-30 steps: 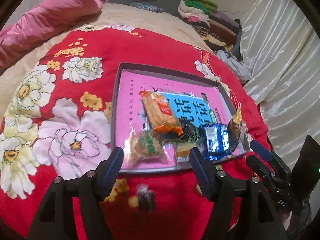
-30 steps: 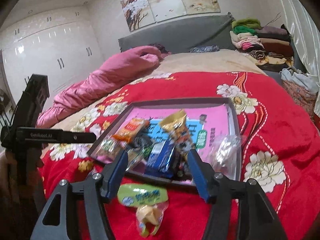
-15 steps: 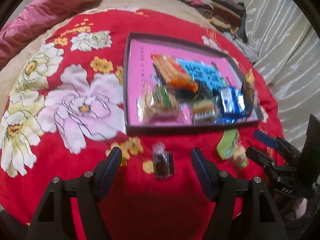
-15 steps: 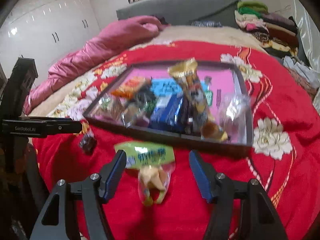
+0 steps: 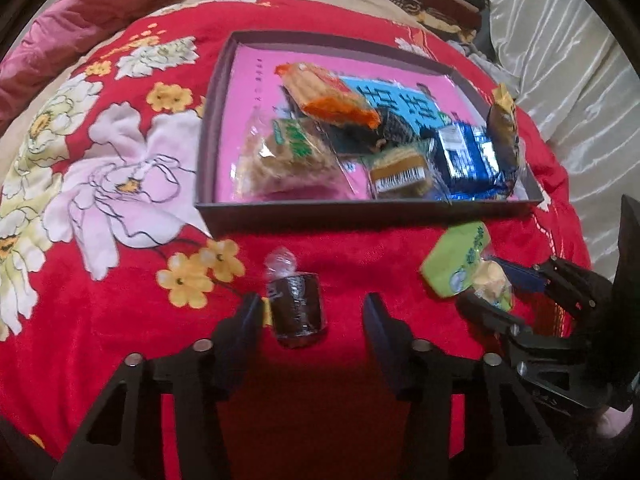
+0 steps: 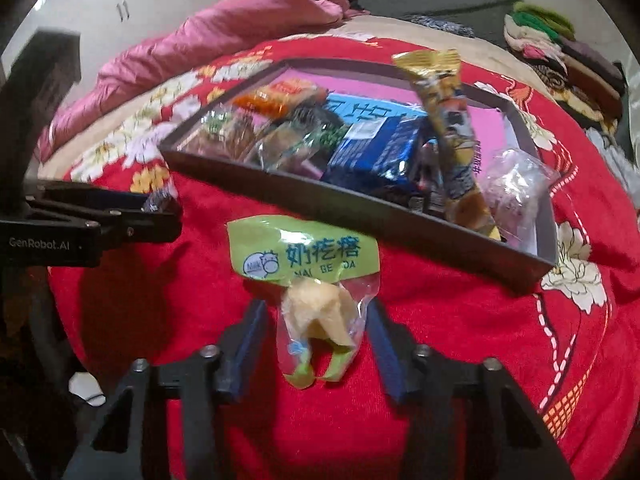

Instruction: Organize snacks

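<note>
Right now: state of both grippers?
Left gripper: open, straddling the dark wrapped snack.
Right gripper: open, straddling the green snack packet.

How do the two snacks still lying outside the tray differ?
The dark brown snack is a small, squat packet; the green snack bag is longer, with a green label and a clear end showing a pale piece. The brown one lies between the left gripper fingers, the green between the right gripper fingers. Both rest on the red blanket, ungrasped.
</note>
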`<control>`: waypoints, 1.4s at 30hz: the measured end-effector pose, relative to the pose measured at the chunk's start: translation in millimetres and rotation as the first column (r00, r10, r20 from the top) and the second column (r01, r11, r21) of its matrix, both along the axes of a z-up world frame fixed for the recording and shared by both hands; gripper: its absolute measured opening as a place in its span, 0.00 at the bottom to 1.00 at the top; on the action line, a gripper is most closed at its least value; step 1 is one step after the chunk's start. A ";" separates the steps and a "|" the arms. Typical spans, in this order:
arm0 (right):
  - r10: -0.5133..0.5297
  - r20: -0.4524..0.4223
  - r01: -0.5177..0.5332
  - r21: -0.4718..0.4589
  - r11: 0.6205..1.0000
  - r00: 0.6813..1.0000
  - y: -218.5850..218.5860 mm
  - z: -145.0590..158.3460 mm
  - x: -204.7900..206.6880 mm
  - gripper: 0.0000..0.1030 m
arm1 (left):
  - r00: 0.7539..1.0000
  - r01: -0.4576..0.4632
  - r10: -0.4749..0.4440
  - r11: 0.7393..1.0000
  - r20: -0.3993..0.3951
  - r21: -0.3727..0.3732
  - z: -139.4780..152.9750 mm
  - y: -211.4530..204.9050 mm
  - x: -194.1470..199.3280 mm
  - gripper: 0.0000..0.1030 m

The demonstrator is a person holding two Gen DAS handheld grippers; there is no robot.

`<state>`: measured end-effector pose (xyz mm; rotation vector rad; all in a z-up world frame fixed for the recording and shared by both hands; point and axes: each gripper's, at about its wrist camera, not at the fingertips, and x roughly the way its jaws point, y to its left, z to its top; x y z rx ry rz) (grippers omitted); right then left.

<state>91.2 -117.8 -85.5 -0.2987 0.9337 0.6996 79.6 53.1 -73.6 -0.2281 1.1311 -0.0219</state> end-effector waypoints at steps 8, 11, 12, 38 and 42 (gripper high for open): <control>0.042 -0.006 -0.042 0.086 0.995 0.999 -3.3 14.2 -6.3 0.38 | 1.000 -0.007 0.007 1.000 -0.002 -0.029 -3.9 6.5 2.4 0.26; 0.064 0.012 -0.065 0.144 0.988 0.998 -5.3 27.0 -12.6 0.38 | 1.000 -0.009 0.010 0.999 0.007 -0.048 3.0 8.4 -3.0 0.26; 0.066 0.021 -0.068 0.164 0.984 0.998 -6.7 31.3 -13.9 0.38 | 1.000 -0.010 0.011 0.999 0.017 -0.052 7.5 9.4 -5.9 0.26; -0.264 0.153 0.175 0.433 0.884 0.952 -87.1 82.6 21.2 0.38 | 0.967 0.011 0.002 0.999 0.256 -0.049 94.5 -8.3 23.2 0.26; -0.298 0.146 0.206 0.448 0.870 0.943 -96.6 82.3 28.7 0.38 | 0.967 0.018 -0.005 0.999 0.255 -0.047 92.8 -12.6 29.9 0.26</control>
